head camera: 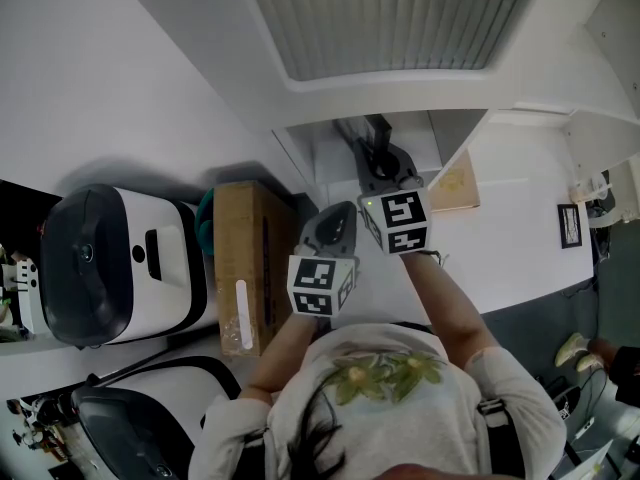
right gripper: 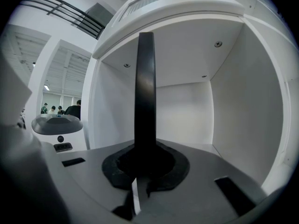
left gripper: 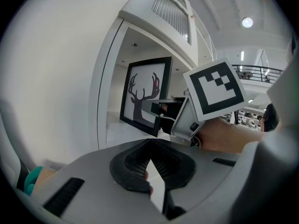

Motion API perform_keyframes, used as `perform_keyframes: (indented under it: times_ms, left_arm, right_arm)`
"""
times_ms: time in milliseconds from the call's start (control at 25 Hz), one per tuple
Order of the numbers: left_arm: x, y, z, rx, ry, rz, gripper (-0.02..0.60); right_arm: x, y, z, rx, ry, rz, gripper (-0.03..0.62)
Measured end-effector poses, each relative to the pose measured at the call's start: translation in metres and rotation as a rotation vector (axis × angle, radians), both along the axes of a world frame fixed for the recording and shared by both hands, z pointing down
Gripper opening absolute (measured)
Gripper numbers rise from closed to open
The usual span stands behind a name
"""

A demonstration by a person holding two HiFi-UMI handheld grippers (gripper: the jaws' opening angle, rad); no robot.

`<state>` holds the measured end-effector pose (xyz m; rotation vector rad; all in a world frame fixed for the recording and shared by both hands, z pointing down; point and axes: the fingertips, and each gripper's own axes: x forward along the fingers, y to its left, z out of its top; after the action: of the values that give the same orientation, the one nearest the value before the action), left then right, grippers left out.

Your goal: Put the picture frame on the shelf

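- Shelf (right gripper: 233,101): white open compartment straight ahead of the right fingers, with walls to either side of them and the floor just below. Bare inside, so there is room for the frame.
- Picture frame (right gripper: 145,92): black border, deer silhouette print. Stands upright between the right fingers, edge-on to them, already inside the compartment. Cannot tell whether its bottom edge touches the floor. Held vertical, likely so it can be stood up, not laid flat.
- Right gripper (right gripper: 145,164): fingers pinched narrow on the frame's near edge, 1 on each face. This edge grip leaves the print uncovered and keeps the frame steady.
- Left gripper (left gripper: 149,164): fingers together, nothing between them. Hangs outside the compartment, with the frame well ahead of its fingers. Judged idle: 1 gripper is enough for this placement.
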<state>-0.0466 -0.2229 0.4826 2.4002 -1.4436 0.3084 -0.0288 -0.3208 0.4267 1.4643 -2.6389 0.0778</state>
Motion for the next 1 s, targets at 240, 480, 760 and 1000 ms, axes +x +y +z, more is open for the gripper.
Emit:
perform_keyframes:
  times_ms: [240, 480, 760, 1000]
  left_arm:
    - [-0.001, 0.0, -0.001, 0.003, 0.003, -0.001, 0.028]
    - [-0.002, 0.001, -0.001, 0.003, 0.002, -0.001, 0.028]
    - [-0.001, 0.003, 0.0, 0.003, 0.004, -0.001, 0.028]
    - [-0.001, 0.005, -0.004, 0.011, 0.004, -0.003, 0.028]
  right_arm:
    - [-0.002, -0.001, -0.002, 0.008, 0.009, 0.003, 0.035]
    - [-0.003, 0.002, 0.0, 0.008, 0.014, -0.003, 0.036]
    - [-0.003, 0.007, -0.001, 0.009, -0.007, -0.015, 0.037]
    - [-0.001, 0.011, -0.001, 0.008, -0.006, -0.012, 0.072]
